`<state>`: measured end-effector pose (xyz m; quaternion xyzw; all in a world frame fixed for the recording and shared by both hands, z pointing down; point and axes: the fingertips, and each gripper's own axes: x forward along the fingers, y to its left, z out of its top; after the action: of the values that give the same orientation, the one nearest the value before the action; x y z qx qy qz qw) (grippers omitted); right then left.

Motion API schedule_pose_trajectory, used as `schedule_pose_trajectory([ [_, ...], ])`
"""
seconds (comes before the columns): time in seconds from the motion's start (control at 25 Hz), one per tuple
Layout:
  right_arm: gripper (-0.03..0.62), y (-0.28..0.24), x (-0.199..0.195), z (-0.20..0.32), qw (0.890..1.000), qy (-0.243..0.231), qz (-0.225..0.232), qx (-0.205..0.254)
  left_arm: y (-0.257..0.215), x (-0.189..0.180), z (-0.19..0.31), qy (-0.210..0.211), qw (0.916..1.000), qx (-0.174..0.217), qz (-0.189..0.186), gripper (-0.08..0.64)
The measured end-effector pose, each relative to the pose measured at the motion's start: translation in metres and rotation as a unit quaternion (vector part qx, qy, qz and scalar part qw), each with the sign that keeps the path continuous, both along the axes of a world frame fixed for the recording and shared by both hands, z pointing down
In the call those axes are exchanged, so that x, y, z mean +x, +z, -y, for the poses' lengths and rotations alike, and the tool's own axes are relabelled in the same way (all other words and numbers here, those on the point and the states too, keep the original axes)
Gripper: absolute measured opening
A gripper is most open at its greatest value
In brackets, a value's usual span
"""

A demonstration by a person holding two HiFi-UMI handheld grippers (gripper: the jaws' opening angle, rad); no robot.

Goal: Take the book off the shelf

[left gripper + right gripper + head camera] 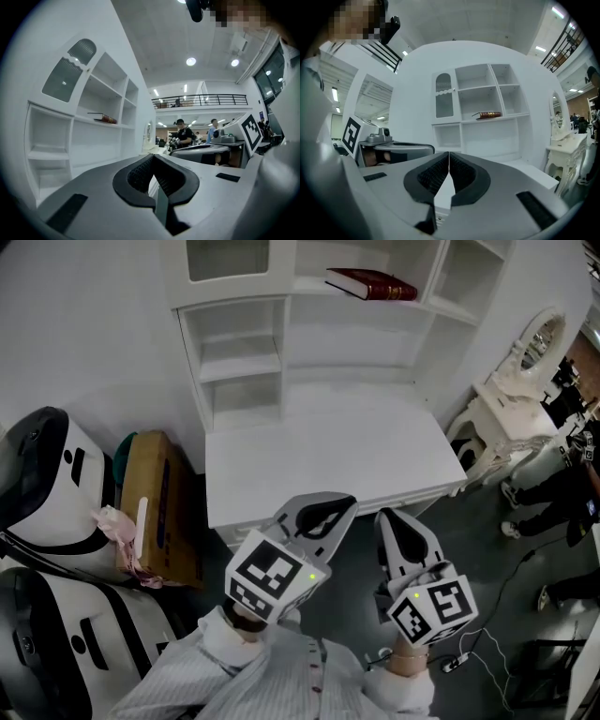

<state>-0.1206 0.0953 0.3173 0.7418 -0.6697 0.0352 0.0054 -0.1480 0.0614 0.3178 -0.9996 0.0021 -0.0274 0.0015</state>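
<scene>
A dark red book (371, 284) lies flat on the middle shelf of the white shelf unit (234, 362) that stands on a white desk (319, 460). The left gripper view shows the book (104, 118) far off to the left, and in the right gripper view the book (487, 115) is straight ahead on its shelf. Both grippers hover short of the desk's front edge, well away from the book. My left gripper (328, 505) is shut with nothing in it. My right gripper (391, 515) beside it is shut and empty too.
White rounded machines (47, 484) and a cardboard box (155, 507) stand left of the desk. A white dressing table with a mirror (525, 381) is at the right, with people (567, 488) behind it. Cables (487, 634) lie on the dark floor.
</scene>
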Motion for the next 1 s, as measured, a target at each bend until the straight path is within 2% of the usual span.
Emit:
schedule_pose_trajectory([
  [0.32, 0.015, 0.015, 0.014, 0.034, 0.999, 0.001, -0.001, -0.034, 0.009, 0.012, 0.034, 0.006, 0.9999, -0.008, 0.006, 0.011],
  [0.56, 0.015, 0.024, 0.047, 0.054, 0.999, 0.005, 0.004, -0.04, 0.017, 0.034, 0.058, -0.004, 0.9999, -0.007, 0.014, 0.011],
  [0.76, 0.015, 0.033, 0.083, 0.077, 0.999, -0.006, 0.002, -0.036, 0.024, 0.068, 0.081, -0.02, 0.9997, -0.001, 0.015, 0.011],
  [1.0, 0.015, 0.03, 0.141, 0.108, 0.999, -0.023, 0.005, -0.03, 0.022, 0.126, 0.108, -0.036, 0.9992, 0.002, 0.017, 0.011],
])
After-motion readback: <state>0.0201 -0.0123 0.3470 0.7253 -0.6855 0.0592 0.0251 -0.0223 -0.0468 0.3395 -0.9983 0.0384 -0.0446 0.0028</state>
